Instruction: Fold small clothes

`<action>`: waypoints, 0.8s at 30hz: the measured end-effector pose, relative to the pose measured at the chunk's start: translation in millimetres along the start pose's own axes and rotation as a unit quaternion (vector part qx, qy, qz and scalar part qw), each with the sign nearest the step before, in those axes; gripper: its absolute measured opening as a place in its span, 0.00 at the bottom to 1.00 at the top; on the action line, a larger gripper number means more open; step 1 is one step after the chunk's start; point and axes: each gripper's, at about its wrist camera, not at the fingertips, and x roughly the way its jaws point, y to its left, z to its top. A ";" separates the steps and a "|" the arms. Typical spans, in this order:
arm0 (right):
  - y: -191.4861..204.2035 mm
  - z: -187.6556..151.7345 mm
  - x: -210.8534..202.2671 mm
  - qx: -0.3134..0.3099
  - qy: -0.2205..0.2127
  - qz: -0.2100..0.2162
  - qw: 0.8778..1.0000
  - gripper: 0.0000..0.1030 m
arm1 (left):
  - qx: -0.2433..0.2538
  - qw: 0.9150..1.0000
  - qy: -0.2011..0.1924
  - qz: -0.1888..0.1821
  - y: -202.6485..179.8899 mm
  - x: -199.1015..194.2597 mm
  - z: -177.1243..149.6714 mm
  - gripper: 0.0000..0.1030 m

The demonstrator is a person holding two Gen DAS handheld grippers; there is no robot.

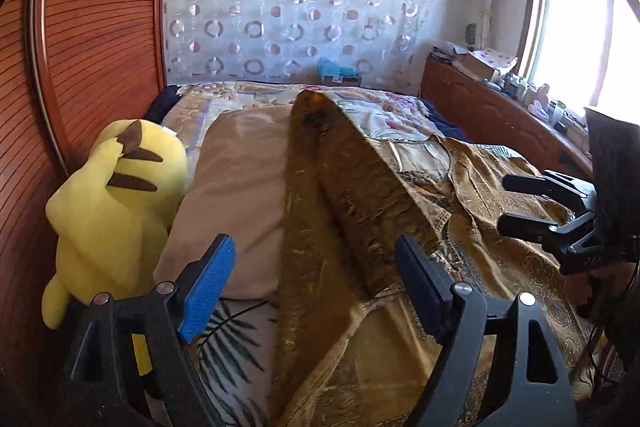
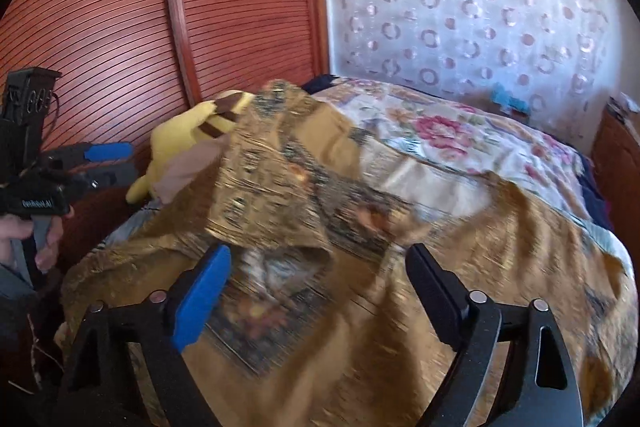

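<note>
A golden-brown patterned garment (image 1: 492,251) is spread over the bed. One long part of it (image 1: 340,187) is folded across and runs away from me in the left wrist view. My left gripper (image 1: 315,241) hangs open over the near end of that fold, and its pads do not press on the cloth. At the right edge of the same view, my right gripper (image 1: 502,205) also stands open over the garment. The right wrist view is blurred: the garment (image 2: 280,167) bunches up in front of the open right gripper (image 2: 319,249). The left gripper (image 2: 132,159) shows at far left, held by a hand (image 2: 20,231).
A yellow plush toy (image 1: 116,195) leans on the ribbed wooden panel (image 1: 100,47) at the left, next to a beige pillow (image 1: 240,187). A floral bedspread (image 1: 384,111) covers the far bed. A cluttered wooden cabinet (image 1: 500,115) stands under the window at the right.
</note>
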 end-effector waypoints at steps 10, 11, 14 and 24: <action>29.3 32.3 79.4 -0.039 0.068 0.089 0.993 0.28 | -0.012 1.000 0.001 0.012 19.3 1.2 -10.8 0.80; 27.0 34.7 85.5 -0.045 0.072 0.083 0.993 0.20 | -0.013 1.000 0.002 0.012 20.2 2.2 -11.6 0.80; 11.8 49.0 88.0 -0.051 0.060 0.076 0.994 0.09 | -0.016 1.000 0.004 0.011 23.2 4.4 -13.8 0.80; -66.6 96.3 94.6 -0.020 0.015 -0.057 0.998 0.09 | 0.004 1.000 -0.008 0.012 9.6 15.0 -9.3 0.80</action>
